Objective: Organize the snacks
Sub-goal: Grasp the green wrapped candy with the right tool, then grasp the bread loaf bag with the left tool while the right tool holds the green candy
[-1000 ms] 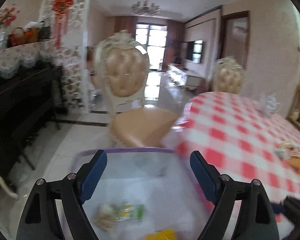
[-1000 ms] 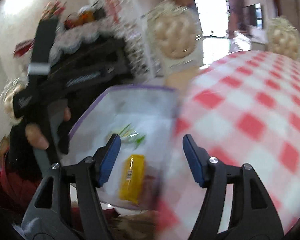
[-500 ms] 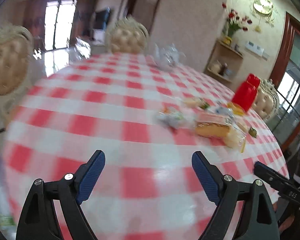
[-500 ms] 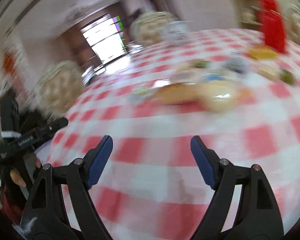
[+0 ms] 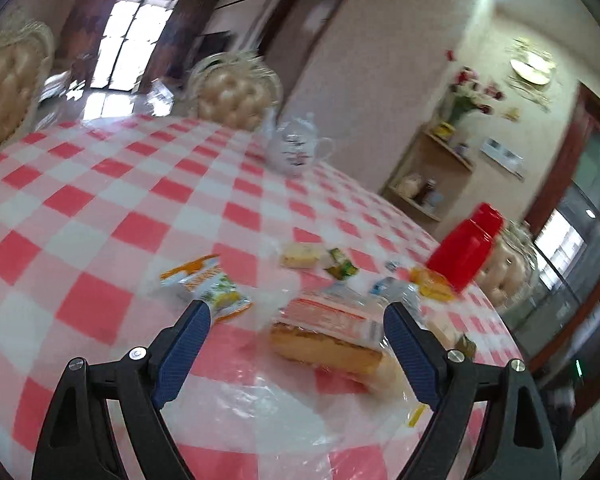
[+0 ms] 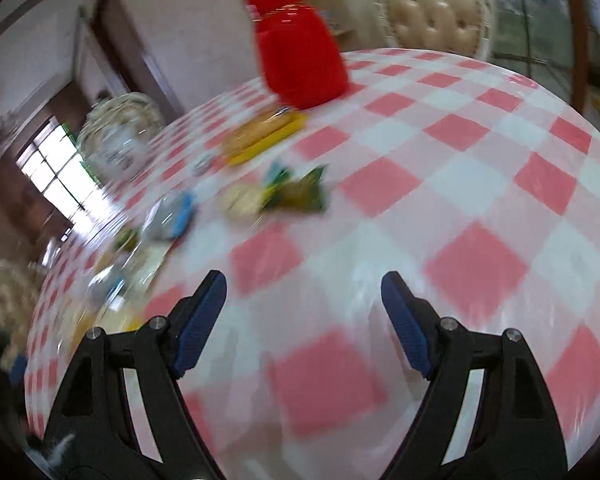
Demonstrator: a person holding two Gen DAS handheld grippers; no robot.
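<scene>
Two grippers of mine hang over the round table [image 5: 100, 184] with its red-and-white checked cloth, and I take the red jar [image 5: 464, 250] as my landmark, the biggest thing standing on it. Well beyond the jar toward the far rim sits a white teapot [image 5: 296, 150], with a tufted cream chair [image 5: 232, 96] behind it. On my side of the jar lies a long cake in a clear wrapper [image 5: 324, 340], and my left gripper [image 5: 296, 332] is spread wide with nothing between its blue pads [image 5: 184, 344], the cake lying just ahead between them. Farther from the jar rests an orange-and-white snack packet [image 5: 206, 284]. Touching the jar's foot is a yellow-wrapped snack [image 6: 262, 134]; nearer me, a green packet [image 6: 300, 192] beside a pale round biscuit [image 6: 242, 200]. My right gripper [image 6: 304, 300] is likewise wide apart and empty, over bare cloth, well short of the jar.
</scene>
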